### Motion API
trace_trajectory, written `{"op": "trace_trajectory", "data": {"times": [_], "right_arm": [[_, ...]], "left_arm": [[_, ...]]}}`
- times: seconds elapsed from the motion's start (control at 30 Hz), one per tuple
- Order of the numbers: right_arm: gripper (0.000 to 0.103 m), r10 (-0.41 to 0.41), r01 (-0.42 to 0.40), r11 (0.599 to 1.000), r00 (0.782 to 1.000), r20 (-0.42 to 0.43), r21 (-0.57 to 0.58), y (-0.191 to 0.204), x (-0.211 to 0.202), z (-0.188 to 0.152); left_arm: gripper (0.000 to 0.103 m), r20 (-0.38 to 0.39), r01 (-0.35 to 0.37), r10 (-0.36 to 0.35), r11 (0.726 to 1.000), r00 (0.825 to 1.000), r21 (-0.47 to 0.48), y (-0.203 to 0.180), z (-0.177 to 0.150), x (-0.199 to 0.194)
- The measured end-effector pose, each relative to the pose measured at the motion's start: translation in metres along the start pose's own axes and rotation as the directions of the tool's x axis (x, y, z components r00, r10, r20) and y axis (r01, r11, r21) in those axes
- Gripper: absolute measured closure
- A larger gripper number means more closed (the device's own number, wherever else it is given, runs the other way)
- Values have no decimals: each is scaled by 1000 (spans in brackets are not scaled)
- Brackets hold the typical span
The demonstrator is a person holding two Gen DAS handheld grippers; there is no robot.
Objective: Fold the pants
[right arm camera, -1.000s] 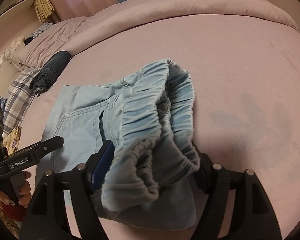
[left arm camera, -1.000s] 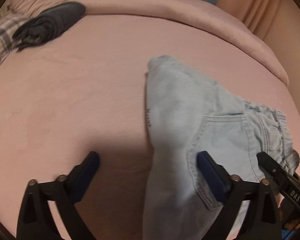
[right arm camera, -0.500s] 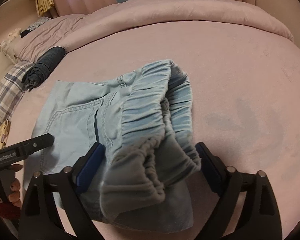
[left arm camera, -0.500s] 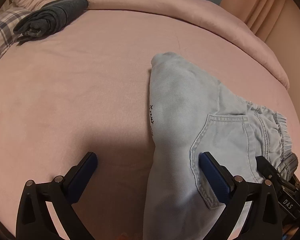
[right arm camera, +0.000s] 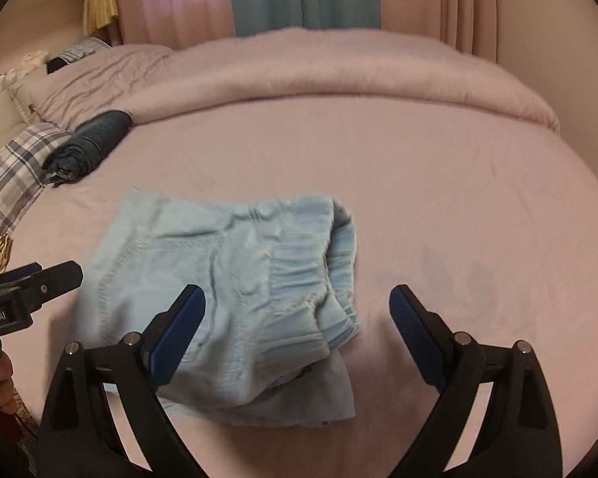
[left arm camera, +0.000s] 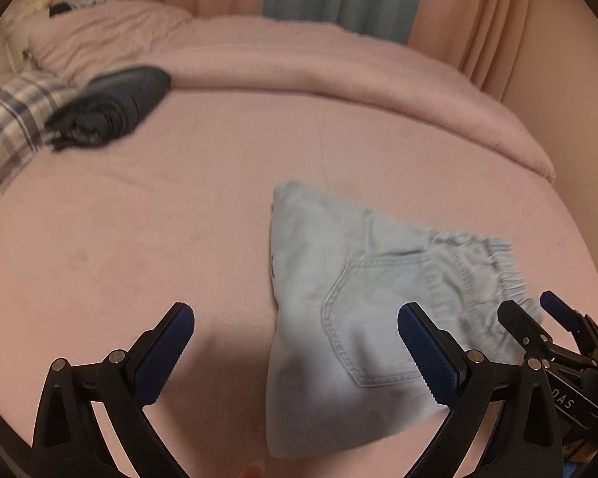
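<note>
The light blue pants (right arm camera: 227,290) lie on the pink bed (right arm camera: 438,183), folded up into a small, thick bundle, so the folding looks almost done. The stretchy waistband (right arm camera: 335,275) sits on top of the bundle at its right end, and the back pocket (left arm camera: 374,318) faces up. The bundle is still a bit lumpy, and one flap of cloth pokes out from under its near edge, so a little tidying or patting flat may be all that is left. The left gripper (left arm camera: 295,354) is spread wide open and holds nothing; it hangs above the near left edge of the pants. The right gripper (right arm camera: 297,334) is wide open too, with nothing between its fingers, and it hangs just above the waistband end of the pants. Half a second ago the right gripper sat low and close around the waistband, with its fingers on both sides of it. Now it has pulled up and back, and the waistband has dropped down flatter onto the bundle. The left gripper has also lifted away, so more of the bed and the curtains show behind the pants. The pants have stayed in the same spot on the bed. A rolled dark cloth (left arm camera: 107,107) lies far beyond the pants, next to a checked pillow (left arm camera: 8,119).
</note>
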State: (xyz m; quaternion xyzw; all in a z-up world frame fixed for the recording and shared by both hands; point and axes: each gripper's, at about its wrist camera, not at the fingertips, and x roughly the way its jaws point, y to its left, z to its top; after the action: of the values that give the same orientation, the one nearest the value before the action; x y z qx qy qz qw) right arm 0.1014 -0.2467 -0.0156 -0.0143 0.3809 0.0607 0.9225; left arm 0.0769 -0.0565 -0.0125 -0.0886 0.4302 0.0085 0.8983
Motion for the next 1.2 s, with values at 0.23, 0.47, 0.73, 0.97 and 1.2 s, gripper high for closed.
{"op": "trace_trajectory", "data": {"times": [0.23, 0.47, 0.73, 0.97, 1.2], "right_arm": [[8, -8, 10, 1000, 996, 86, -26, 8, -38, 7], [8, -4, 7, 1000, 992, 127, -22, 15, -58, 8], [8, -22, 26, 999, 989, 144, -32, 19, -70, 6], [8, -23, 28, 999, 988, 151, -27, 19, -73, 6], [8, -27, 30, 999, 989, 145, -23, 18, -73, 7]], "left_arm": [[1, 85, 28, -26, 999, 996, -16, 1, 4, -34], [1, 116, 29, -28, 1000, 993, -9, -5, 4, -48], [1, 106, 55, -53, 998, 993, -11, -8, 3, -53], [1, 99, 65, -63, 998, 993, -13, -9, 2, -55], [1, 99, 80, -78, 997, 992, -12, -10, 1, -56]]}}
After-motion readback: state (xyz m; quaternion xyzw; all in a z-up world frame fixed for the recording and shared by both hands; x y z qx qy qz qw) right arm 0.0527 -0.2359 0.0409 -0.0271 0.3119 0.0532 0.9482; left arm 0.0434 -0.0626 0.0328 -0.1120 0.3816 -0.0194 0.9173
